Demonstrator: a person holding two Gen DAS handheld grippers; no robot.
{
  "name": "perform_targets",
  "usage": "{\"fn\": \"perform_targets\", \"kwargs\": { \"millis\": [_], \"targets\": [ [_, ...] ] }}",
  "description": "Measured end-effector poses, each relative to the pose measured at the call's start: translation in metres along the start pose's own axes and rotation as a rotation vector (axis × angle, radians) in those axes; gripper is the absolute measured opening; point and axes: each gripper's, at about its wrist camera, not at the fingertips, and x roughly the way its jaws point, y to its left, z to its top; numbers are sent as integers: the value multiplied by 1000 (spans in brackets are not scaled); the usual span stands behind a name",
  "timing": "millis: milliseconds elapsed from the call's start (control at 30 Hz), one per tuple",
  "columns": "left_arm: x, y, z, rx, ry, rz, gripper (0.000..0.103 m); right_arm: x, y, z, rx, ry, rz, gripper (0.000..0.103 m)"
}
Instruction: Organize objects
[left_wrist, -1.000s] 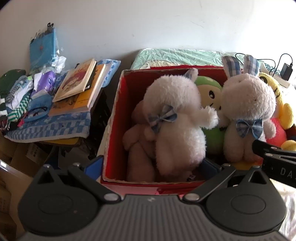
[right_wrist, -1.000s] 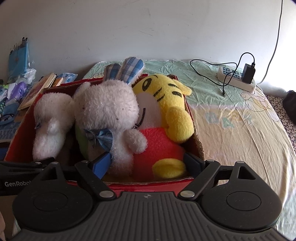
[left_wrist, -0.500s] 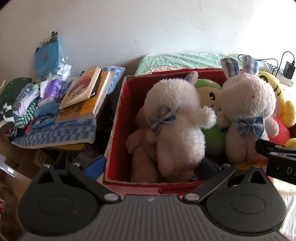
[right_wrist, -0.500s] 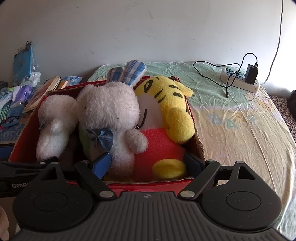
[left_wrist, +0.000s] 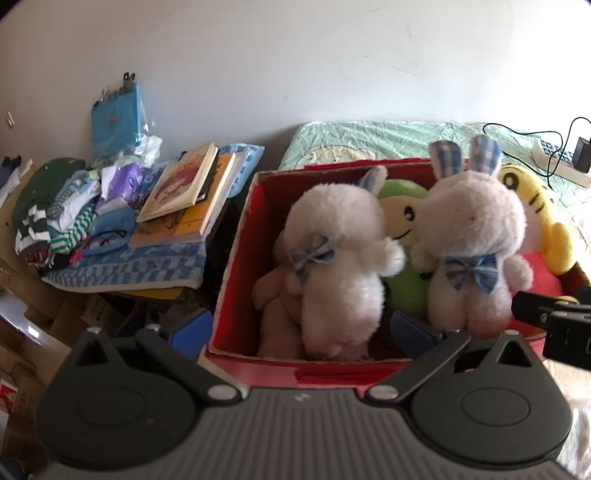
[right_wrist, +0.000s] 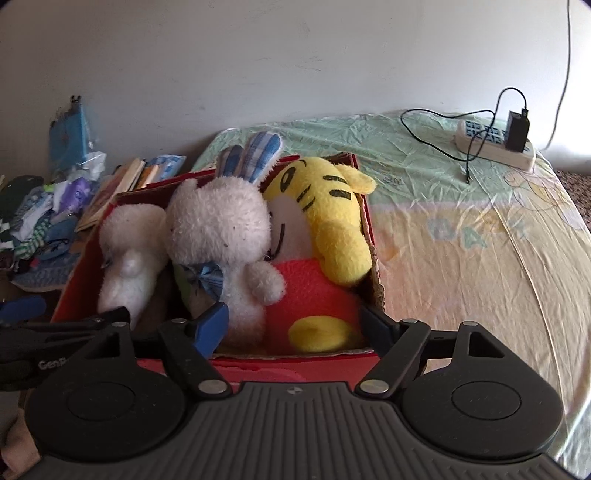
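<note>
A red box (left_wrist: 236, 258) packed with soft toys sits at the left edge of a bed (right_wrist: 461, 229), both grippers poised at its near rim. The left gripper (left_wrist: 301, 330) stands wide and empty, its blue pads straddling the box's near left corner; the right gripper (right_wrist: 295, 325) is likewise wide and holds nothing, spread before the bow-tie rabbit (right_wrist: 225, 236) and the yellow tiger (right_wrist: 325, 221). A second white rabbit (left_wrist: 343, 266) leans head-down at the left over a brown toy (left_wrist: 275, 295), with a green toy (left_wrist: 402, 236) wedged between the rabbits. The packing appears all but finished, so the step in hand reads as a last check; the next move would call for pressing the tilted rabbit down or withdrawing. Compared with half a second ago, both views sit slightly farther back and higher, showing more bed and more of the cluttered side table (left_wrist: 122, 273) with its books (left_wrist: 184, 195); the toys have not shifted.
</note>
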Motion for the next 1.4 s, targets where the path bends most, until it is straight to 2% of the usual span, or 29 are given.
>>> {"fn": "perform_targets", "kwargs": {
  "millis": [133,233,467,567,733,900,1067,1233,1400],
  "targets": [
    [-11,-8,2,-4,3,-8,103,-19,-6,1,-18,-45,26,79],
    [-22,-16,1,7,-15,-1,103,-28,-15,0,-27,-79,3,79],
    [-37,-32,8,-5,9,-26,103,-40,-42,-4,30,-68,-4,79],
    [-45,-46,11,24,-7,-23,103,-47,-57,-7,98,-66,-5,79],
    [-49,-64,17,62,-15,-41,103,-56,-76,-8,159,-88,-55,79],
    [-49,-70,21,87,-5,-45,103,-60,-89,-11,201,-67,-86,79],
    [-44,-74,26,90,36,-75,103,-68,-98,-18,240,-65,-134,79],
    [-49,-78,34,74,30,-100,103,-75,-99,-22,243,-76,-176,79],
    [-52,-71,32,67,20,-83,103,-78,-92,-21,216,-84,-160,79]
  ]
}}
